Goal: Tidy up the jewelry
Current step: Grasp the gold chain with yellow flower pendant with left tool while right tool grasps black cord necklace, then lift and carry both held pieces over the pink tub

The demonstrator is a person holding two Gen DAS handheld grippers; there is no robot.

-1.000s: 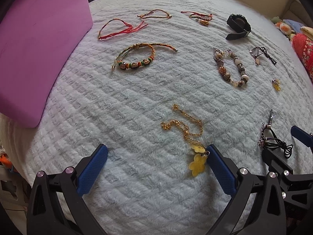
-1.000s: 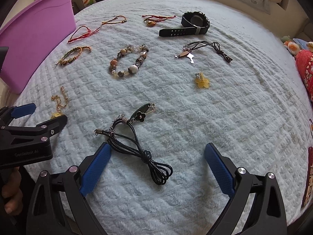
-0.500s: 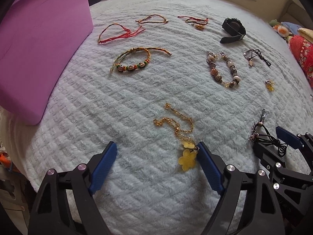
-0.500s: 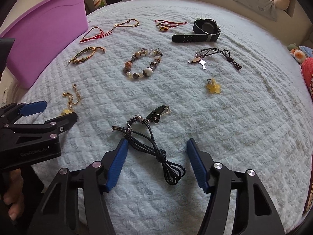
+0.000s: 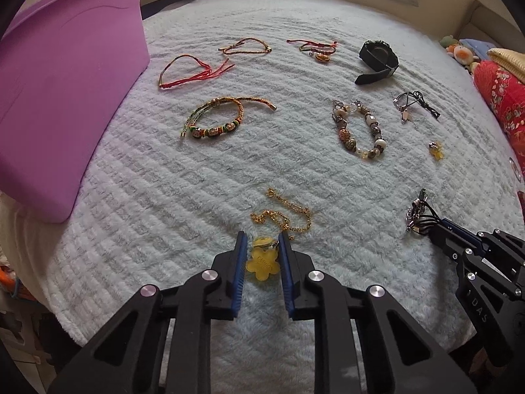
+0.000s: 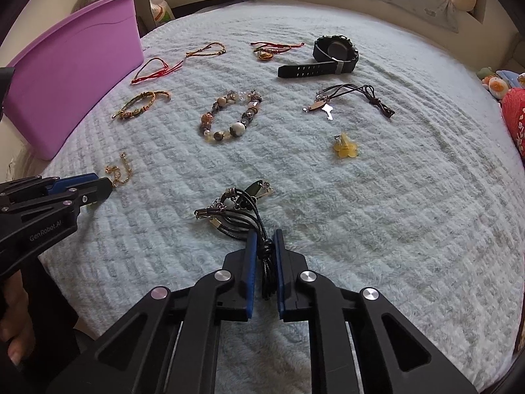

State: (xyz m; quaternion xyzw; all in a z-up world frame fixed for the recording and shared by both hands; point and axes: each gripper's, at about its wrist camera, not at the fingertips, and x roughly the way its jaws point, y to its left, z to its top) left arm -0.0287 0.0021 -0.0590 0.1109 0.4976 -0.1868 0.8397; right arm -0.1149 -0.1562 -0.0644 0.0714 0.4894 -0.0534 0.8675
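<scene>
Left gripper [image 5: 262,246] narrowed around the yellow flower tag [image 5: 261,262] of the gold chain [image 5: 285,213], near the bed's front edge. A small gap shows on each side of the tag, so it brackets rather than clamps. Right gripper [image 6: 264,239] nearly closed on the knotted black cord [image 6: 267,259], also near the front edge; the pads look to be touching the knot, and the charm end [image 6: 244,197] trails ahead on the blanket.

Handling, my read:
- Chain: light, fully limp, will dangle and swing. The tag is the only stiff flat part and a good pinch point, but thin plastic could slip sideways.
- Cord: soft and light; the knot is bulky and gives the pads something to bite. Loose loops may snag on the pile.
- Both clasps are small and could catch in the fabric, so lift straight up.

Surface: pale quilted fleece blanket [image 5: 164,197], soft, gives under pressure, so the fingertips sink in. Purple bin [image 5: 59,98] at the left edge is the likely drop target.

Elsewhere on the bed: bead bracelet [image 5: 359,131] mid, watch [image 5: 377,60] toward the far right, red string bracelet [image 5: 193,72] far left by the bin. Plush toys [image 5: 459,52] and a red cushion [image 5: 498,95] off the right edge.
</scene>
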